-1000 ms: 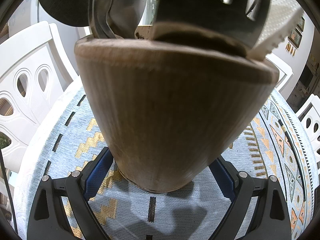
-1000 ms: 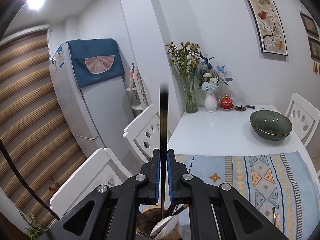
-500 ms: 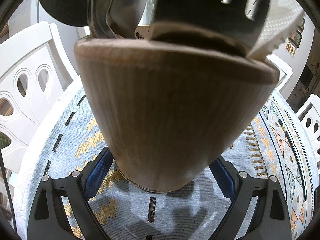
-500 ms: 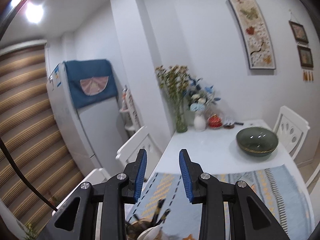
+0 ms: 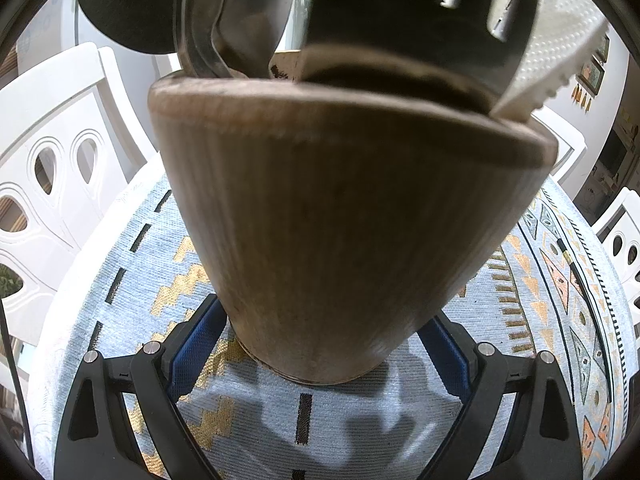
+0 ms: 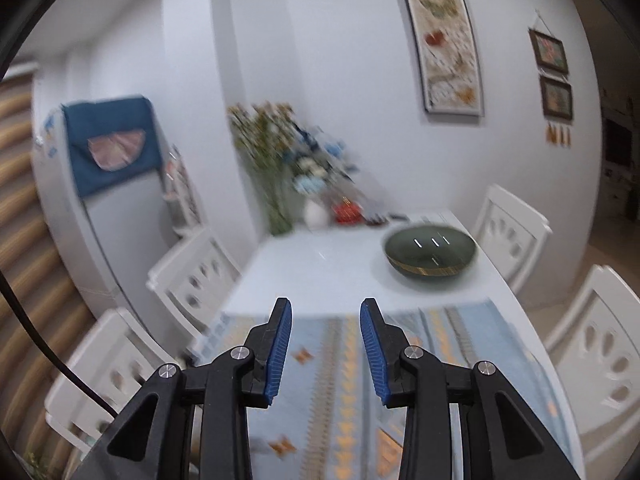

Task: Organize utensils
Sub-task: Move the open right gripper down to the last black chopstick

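Note:
A wooden utensil holder (image 5: pixel 340 232) fills the left wrist view, standing on a patterned blue mat (image 5: pixel 132 280). It holds a black ladle (image 5: pixel 124 4), metal spoons (image 5: pixel 236 12), a black slotted turner (image 5: pixel 420 20) and a white rice paddle (image 5: pixel 560 48). My left gripper (image 5: pixel 324 332) is shut on the holder's base, its blue pads against both sides. A thin black utensil (image 5: pixel 576 276) lies on the mat at the right. My right gripper (image 6: pixel 325 312) is open and empty, held above the mat (image 6: pixel 332 360).
A dark green bowl (image 6: pixel 430 252) sits on the white table (image 6: pixel 312 272) beyond the mat. Vases of flowers (image 6: pixel 276 168) stand at the table's far end. White chairs (image 6: pixel 516 232) surround the table. A fridge (image 6: pixel 116 184) stands at the left.
My right gripper let go of a black-handled utensil over the holder, opened, and swung up and right. The left gripper and holder stayed still.

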`<state>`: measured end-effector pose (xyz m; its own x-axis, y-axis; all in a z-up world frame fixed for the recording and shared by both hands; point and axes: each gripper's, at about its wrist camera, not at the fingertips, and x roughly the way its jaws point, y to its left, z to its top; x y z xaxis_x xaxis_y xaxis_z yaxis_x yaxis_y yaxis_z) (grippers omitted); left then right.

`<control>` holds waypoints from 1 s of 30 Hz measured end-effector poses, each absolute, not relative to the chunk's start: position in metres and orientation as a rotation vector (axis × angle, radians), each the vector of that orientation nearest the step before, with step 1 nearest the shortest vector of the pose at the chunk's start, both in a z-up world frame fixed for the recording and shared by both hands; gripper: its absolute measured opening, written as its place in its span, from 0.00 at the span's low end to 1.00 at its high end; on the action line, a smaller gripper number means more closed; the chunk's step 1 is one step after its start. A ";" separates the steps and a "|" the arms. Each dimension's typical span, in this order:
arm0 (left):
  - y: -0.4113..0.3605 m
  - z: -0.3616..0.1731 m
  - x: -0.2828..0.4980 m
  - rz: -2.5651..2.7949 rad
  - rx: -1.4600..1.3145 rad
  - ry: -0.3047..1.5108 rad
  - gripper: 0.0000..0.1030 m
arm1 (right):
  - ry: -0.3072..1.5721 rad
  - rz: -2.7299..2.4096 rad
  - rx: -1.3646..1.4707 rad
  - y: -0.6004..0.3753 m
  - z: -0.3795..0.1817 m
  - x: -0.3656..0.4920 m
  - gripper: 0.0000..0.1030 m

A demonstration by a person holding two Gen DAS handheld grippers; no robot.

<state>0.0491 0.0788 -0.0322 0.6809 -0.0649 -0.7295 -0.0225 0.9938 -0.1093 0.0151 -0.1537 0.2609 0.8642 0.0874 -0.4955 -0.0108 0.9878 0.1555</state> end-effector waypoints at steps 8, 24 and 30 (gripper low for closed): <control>0.080 -0.032 0.049 -0.023 -0.112 0.822 0.91 | 0.670 -0.066 0.149 -0.205 0.214 0.012 0.33; 0.080 -0.034 0.049 -0.019 -0.107 0.826 0.92 | 1.280 0.053 0.146 -0.240 0.069 0.061 0.33; 0.080 -0.034 0.050 -0.018 -0.106 0.829 0.92 | 1.358 0.033 0.169 -0.246 0.027 0.082 0.33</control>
<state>0.0505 0.0798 -0.0341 0.6758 -0.0580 -0.7348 -0.0252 0.9945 -0.1016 0.0819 -0.2462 0.0269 0.2127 0.1218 -0.9695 0.0746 0.9873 0.1404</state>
